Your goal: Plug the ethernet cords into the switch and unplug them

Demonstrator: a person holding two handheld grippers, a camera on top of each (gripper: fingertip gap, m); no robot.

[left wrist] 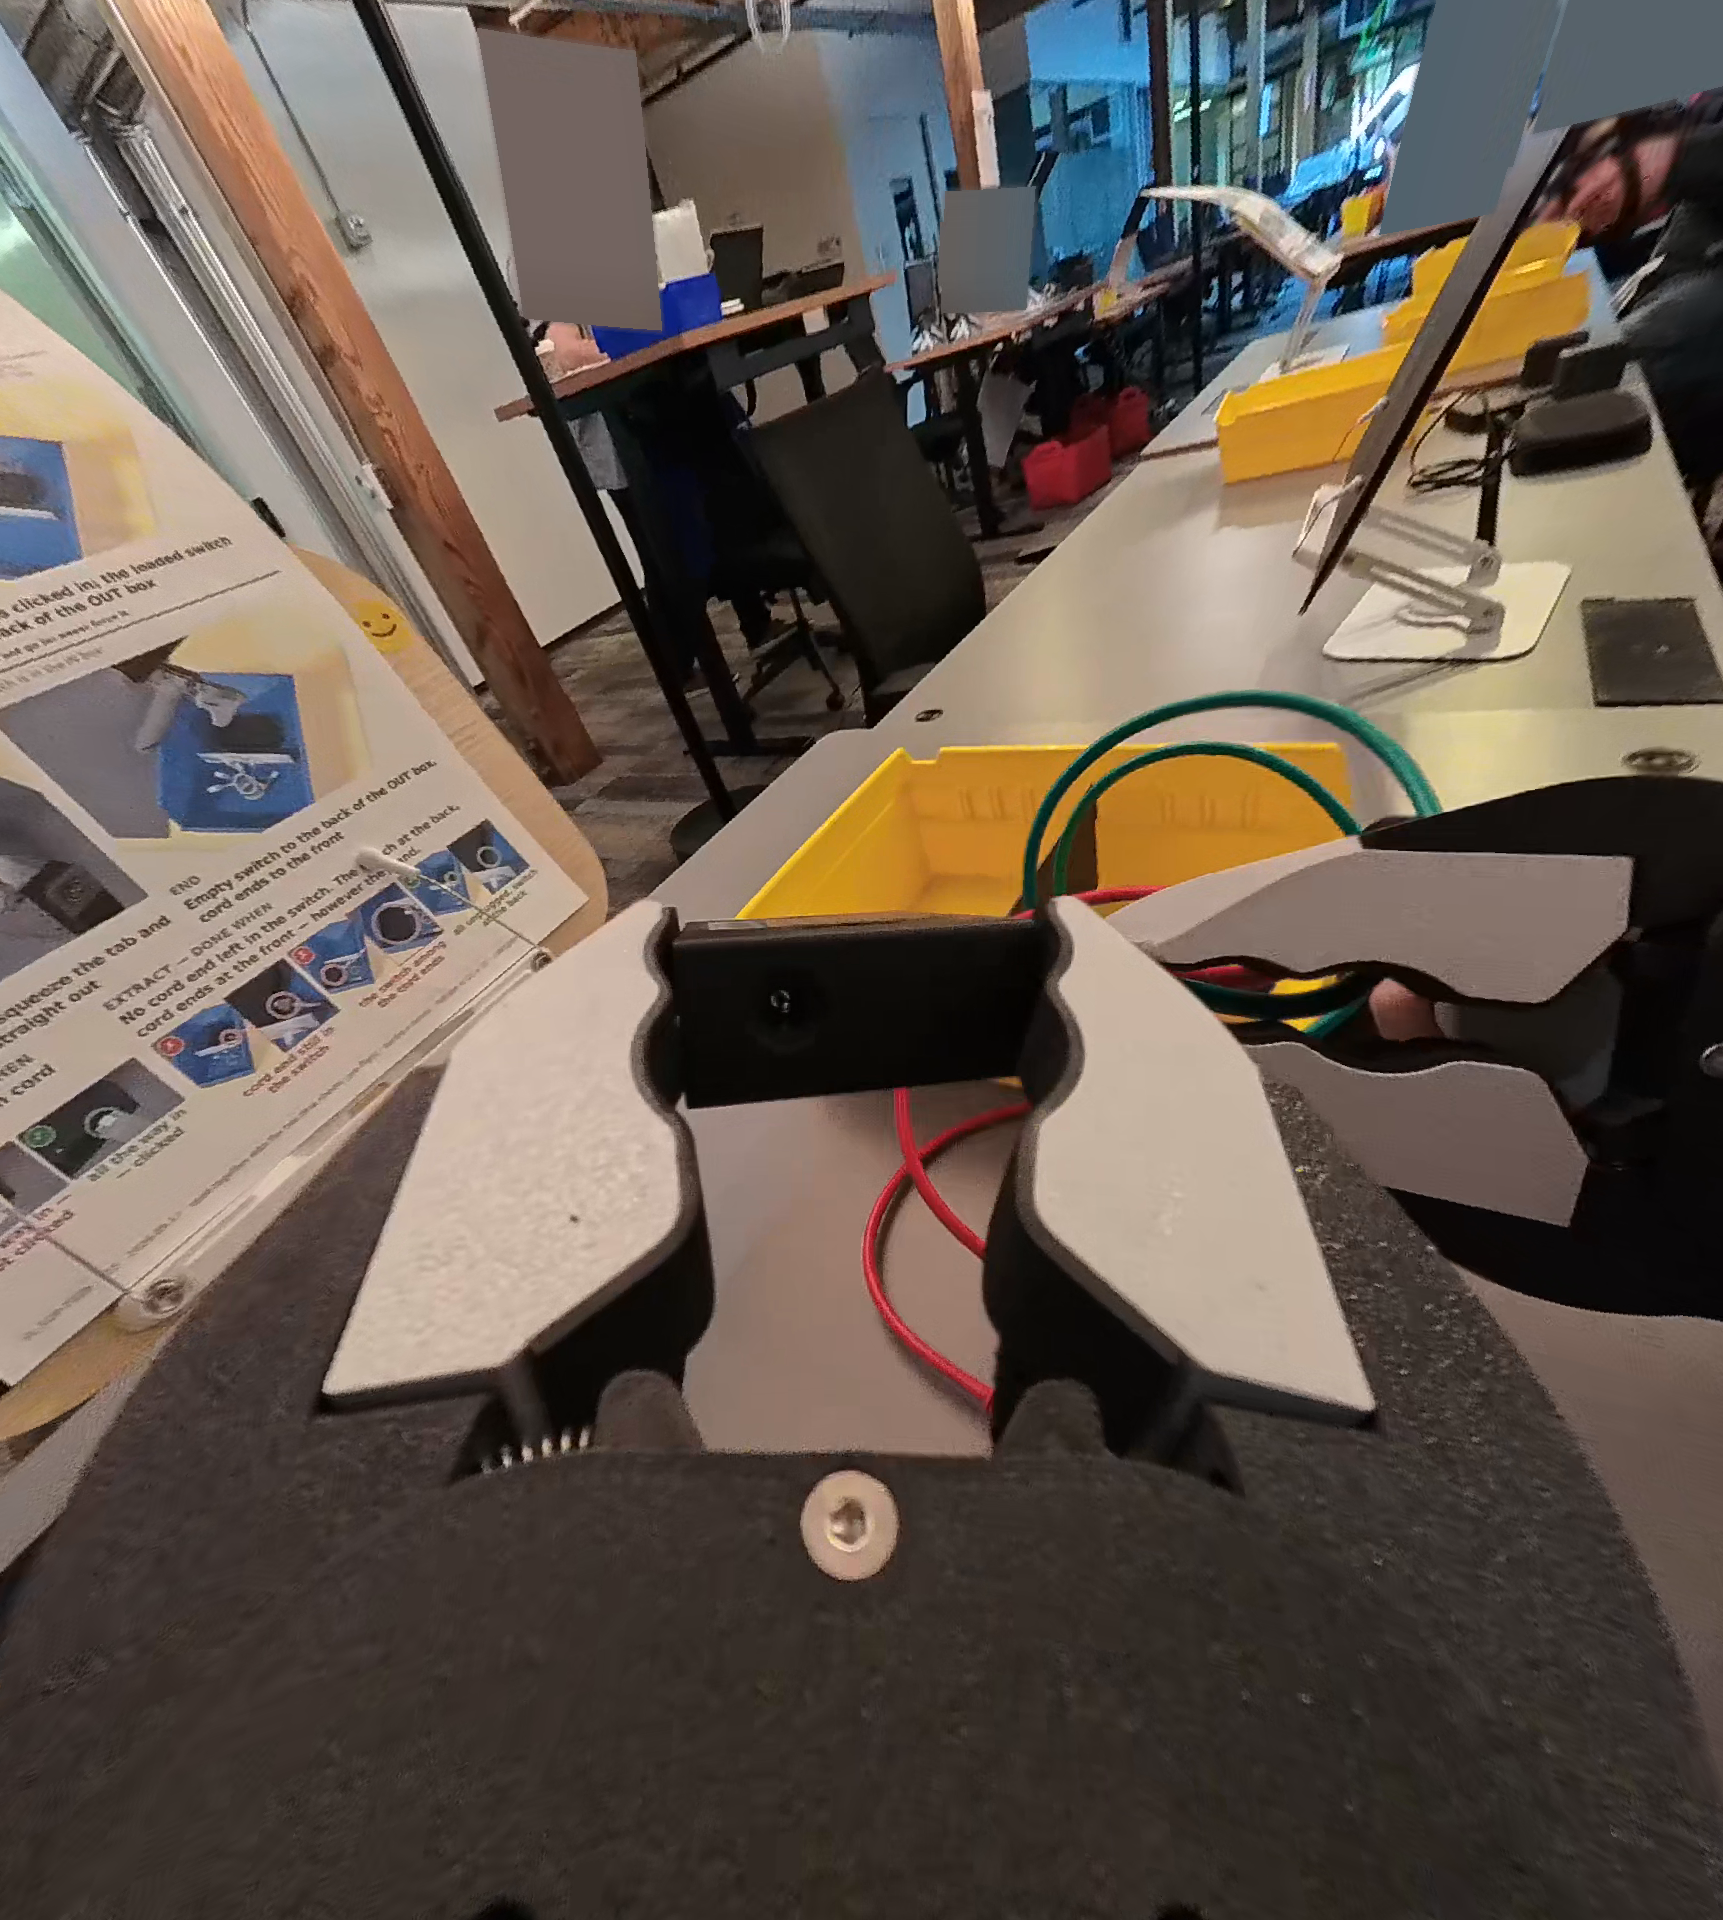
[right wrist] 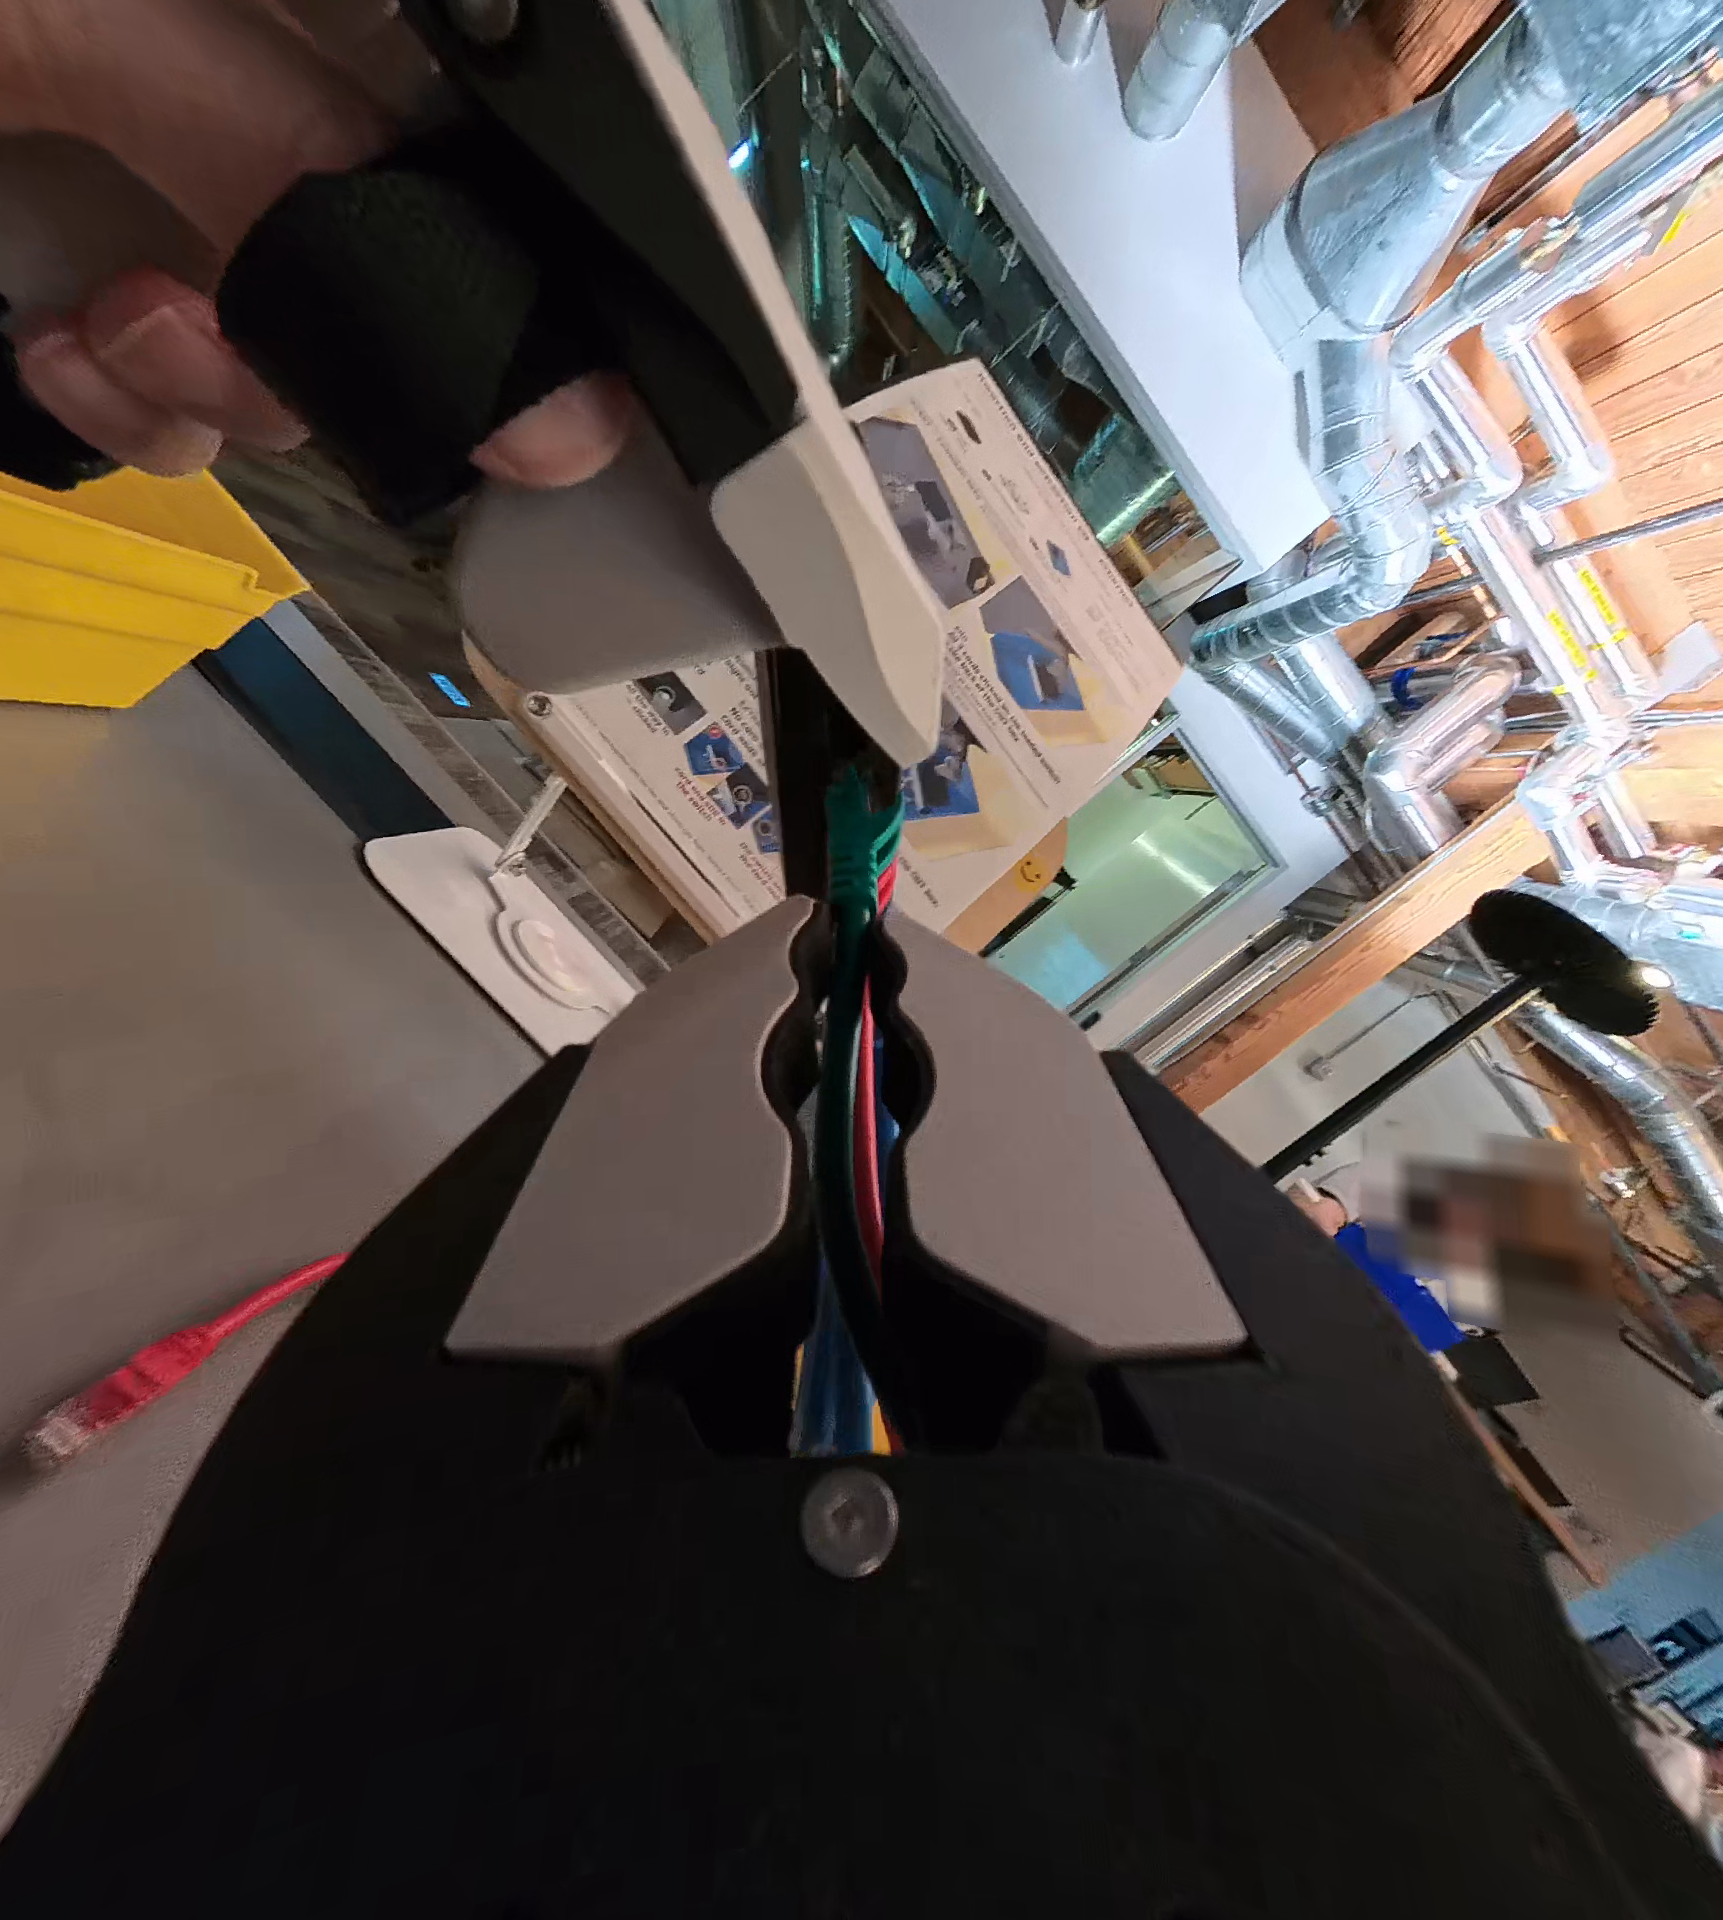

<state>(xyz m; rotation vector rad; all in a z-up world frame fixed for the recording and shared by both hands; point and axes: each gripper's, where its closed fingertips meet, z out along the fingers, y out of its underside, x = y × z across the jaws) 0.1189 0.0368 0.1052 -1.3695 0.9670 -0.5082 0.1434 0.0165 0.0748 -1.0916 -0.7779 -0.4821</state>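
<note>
Left tongs clamped across the ends of a small black ethernet switch, held above the grey worktop, round socket on its face toward the camera. Right tongs come in from the right, just beside the switch's right end, closed on cords. In the right wrist view the right tongs pinch a green ethernet cord and a red cord running together between the fingers; green plug boot sticks out past the tips, pointing at the switch edge; whether it's seated, can't tell. Green cord loops arc over a yellow bin behind the switch. Red cord loop lies on the worktop under the left tongs. Loose red plug lies on the worktop, well apart from both. Instruction board stands left.
</note>
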